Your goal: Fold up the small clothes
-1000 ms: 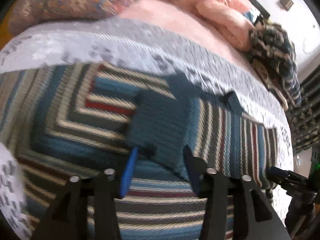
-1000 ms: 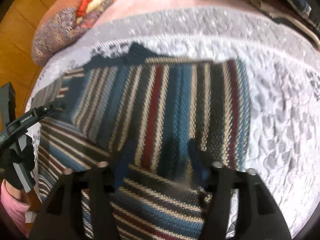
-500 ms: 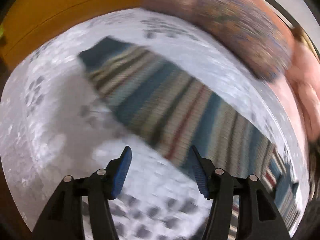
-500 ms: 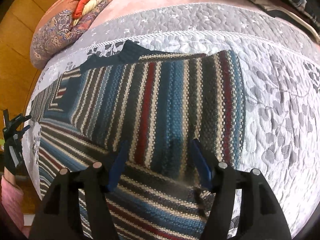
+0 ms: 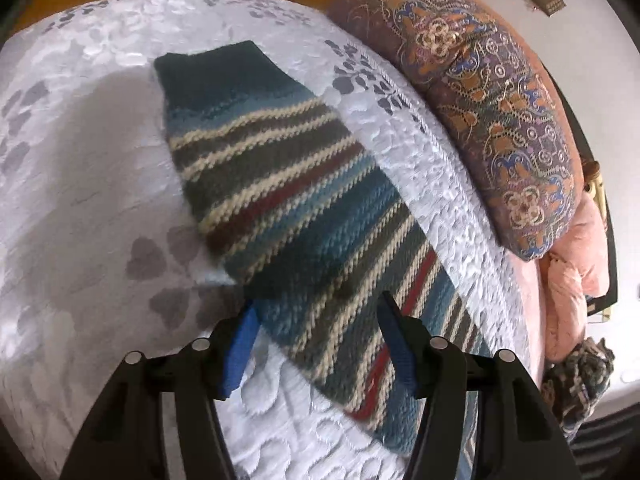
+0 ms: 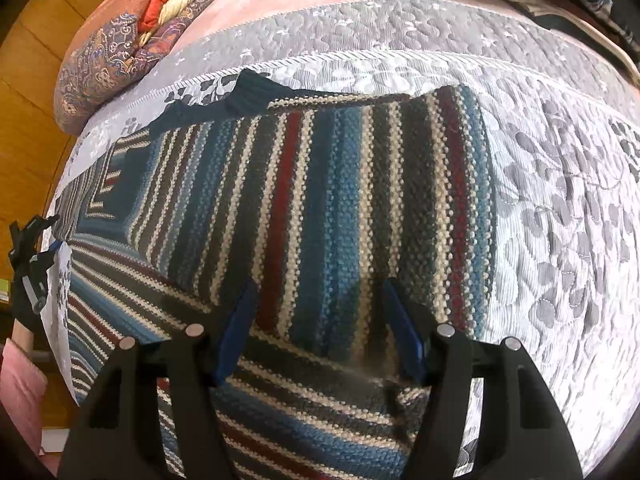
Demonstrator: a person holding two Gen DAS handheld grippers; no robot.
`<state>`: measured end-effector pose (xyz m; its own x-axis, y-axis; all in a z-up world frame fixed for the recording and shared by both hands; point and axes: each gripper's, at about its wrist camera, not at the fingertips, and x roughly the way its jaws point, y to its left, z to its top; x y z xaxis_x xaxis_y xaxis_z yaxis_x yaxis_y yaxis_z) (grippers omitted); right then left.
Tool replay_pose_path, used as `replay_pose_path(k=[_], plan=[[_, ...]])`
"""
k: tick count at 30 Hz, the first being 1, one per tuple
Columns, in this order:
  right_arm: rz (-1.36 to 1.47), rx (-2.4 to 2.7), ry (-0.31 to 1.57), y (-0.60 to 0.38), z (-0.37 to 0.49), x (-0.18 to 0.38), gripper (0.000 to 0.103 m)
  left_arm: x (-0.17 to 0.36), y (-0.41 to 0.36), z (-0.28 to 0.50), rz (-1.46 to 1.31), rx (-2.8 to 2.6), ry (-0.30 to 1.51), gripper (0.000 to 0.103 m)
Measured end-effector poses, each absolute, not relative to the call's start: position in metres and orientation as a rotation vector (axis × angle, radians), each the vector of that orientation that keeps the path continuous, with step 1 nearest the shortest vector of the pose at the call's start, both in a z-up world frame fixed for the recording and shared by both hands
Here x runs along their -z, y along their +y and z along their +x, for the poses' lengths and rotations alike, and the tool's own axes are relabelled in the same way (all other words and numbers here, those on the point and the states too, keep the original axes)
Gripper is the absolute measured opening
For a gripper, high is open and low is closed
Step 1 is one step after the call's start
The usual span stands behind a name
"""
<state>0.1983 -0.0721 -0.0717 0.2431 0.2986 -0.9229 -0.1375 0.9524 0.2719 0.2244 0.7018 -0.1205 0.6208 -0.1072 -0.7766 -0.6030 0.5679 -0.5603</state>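
A knitted sweater [image 6: 328, 208] with blue, grey, cream and red stripes lies flat on the bed, its dark collar [image 6: 248, 88] at the far side. One striped panel lies folded across its body. My right gripper [image 6: 320, 292] hovers open just over that panel, holding nothing. In the left wrist view one sleeve [image 5: 288, 200] stretches out to the upper left and ends in a dark teal cuff [image 5: 208, 72]. My left gripper [image 5: 318, 308] is open above the sleeve near its wide end. It also shows as the left gripper [image 6: 32, 248] at the left edge of the right wrist view.
The bed wears a white-grey quilted cover [image 5: 80, 200] with leaf prints. A patterned purple-orange pillow [image 5: 480, 100] and pink bedding [image 5: 576, 280] lie behind the sleeve. Dark patterned clothing [image 5: 580, 376] sits at the right. A wooden headboard [image 6: 24, 120] runs along the left.
My left gripper has swung from the sweater's body over to the outstretched sleeve, staying open. The right gripper has barely shifted and stays open over the folded panel.
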Motion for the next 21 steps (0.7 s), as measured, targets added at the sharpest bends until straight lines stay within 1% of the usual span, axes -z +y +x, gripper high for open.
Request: replay_pose_path(k=[3,4,5,6,7,8,11,21], plan=[[0.141,-0.3,1.292,-0.072,0.198,0.072,0.064,0.117,0.7,0.231,-0.892,-0.346,0.874,0.057],[0.143,-0.3,1.291,-0.073,0.198,0.072,0.064,0.117,0.699,0.234,-0.878,-0.35,0.873,0.051],[0.143,-0.3,1.291,-0.073,0.199,0.073,0.064,0.117,0.699,0.235,-0.867,-0.356,0.876,0.04],[0.142,-0.299,1.292,-0.073,0.199,0.073,0.064,0.117,0.699,0.237,-0.857,-0.363,0.878,0.035],[0.141,-0.299,1.292,-0.073,0.199,0.073,0.064,0.117,0.699,0.236,-0.847,-0.371,0.881,0.026],[0.139,-0.299,1.292,-0.072,0.199,0.073,0.064,0.116,0.699,0.236,-0.834,-0.374,0.879,0.021],[0.133,-0.297,1.292,-0.071,0.199,0.073,0.064,0.105,0.692,0.235,-0.787,-0.376,0.845,0.017],[0.149,-0.296,1.291,-0.075,0.199,0.07,0.063,0.051,0.643,0.239,-0.679,-0.281,0.72,0.014]])
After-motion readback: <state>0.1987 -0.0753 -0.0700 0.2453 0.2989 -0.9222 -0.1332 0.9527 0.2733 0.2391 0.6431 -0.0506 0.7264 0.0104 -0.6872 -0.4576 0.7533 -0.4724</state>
